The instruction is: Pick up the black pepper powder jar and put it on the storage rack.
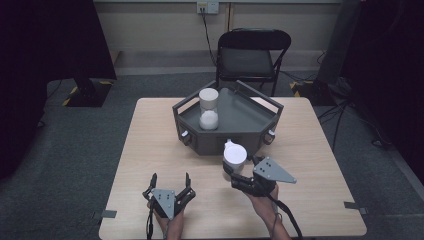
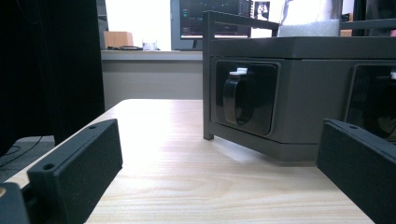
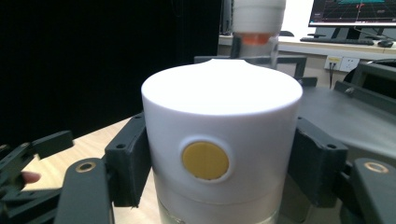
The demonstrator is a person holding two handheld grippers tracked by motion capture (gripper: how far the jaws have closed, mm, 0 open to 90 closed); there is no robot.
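Black pads of your right gripper (image 3: 219,158) clamp the white canister (image 3: 222,149) from both sides, just under its cap, with the yellow dot between them. You hold it off the table (image 1: 150,150), just in front of the grey tray's (image 1: 227,137) near wall. It stands upright, long axis vertical, cap on top. Your left gripper (image 1: 170,182) waits near the tray's front left corner, jaws spread and empty. Two more white canisters (image 1: 208,110) sit inside the tray, seemingly one behind the other. So the pick looks done; carrying this one over the wall and setting it down remains.
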